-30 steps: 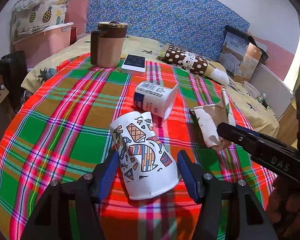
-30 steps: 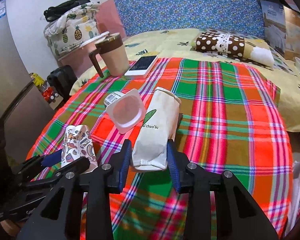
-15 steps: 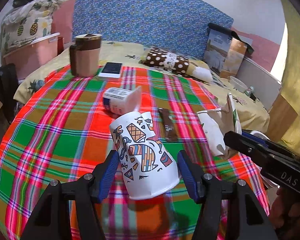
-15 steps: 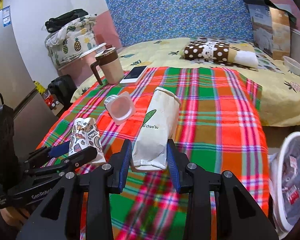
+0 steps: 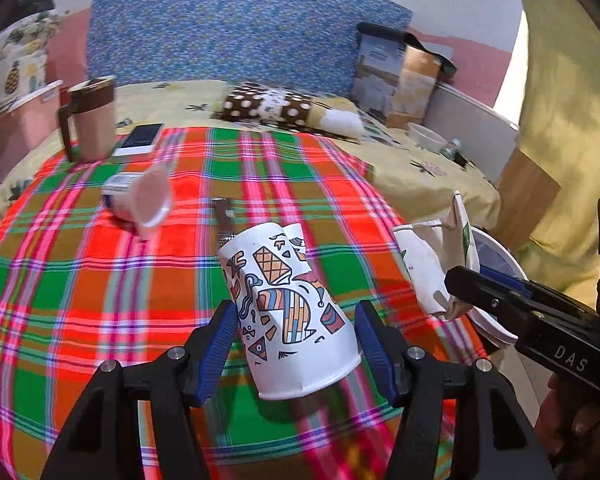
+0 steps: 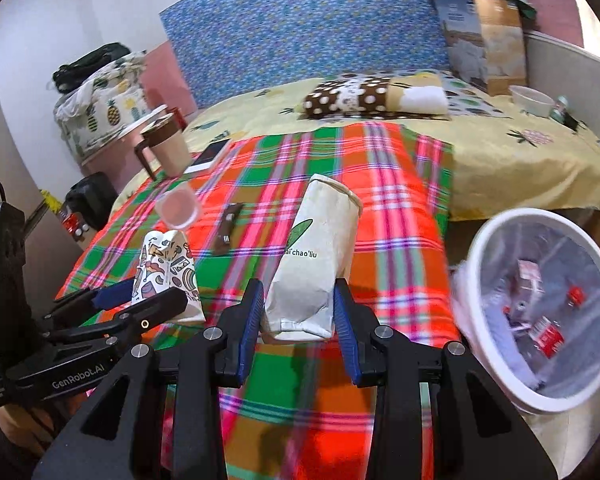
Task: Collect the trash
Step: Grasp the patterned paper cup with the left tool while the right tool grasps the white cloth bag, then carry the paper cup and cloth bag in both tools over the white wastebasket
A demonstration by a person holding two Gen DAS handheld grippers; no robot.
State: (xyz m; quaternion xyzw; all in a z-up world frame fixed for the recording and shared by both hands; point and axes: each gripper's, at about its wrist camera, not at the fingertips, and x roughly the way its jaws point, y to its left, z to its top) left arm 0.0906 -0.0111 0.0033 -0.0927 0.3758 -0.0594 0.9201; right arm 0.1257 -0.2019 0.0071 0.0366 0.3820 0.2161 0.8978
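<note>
**Ana:** Paper in both grippers. The left gripper (image 5: pixel 296 344) is clamped on the crumpled patterned paper cup (image 5: pixel 290 312), and the right gripper (image 6: pixel 298 316) pinches the white paper bag (image 6: pixel 314 260) near its folded bottom. Both are held above the plaid blanket (image 6: pixel 396 216).

**Ben:** And the white bin (image 6: pixel 488 240)?

**Ana:** Off the blanket's right edge, lined with a clear bag, some wrappers already inside. I'd carry the bag over first, since that gripper is nearer, and let go only once it hangs above the opening.

**Ben:** Risks?

**Ana:** The cup is squashed, so it could slip; keep the squeeze firm. A yogurt cup (image 5: pixel 140 200) and a dark wrapper (image 6: pixel 228 228) lie on the blanket, not yet collected.
</note>
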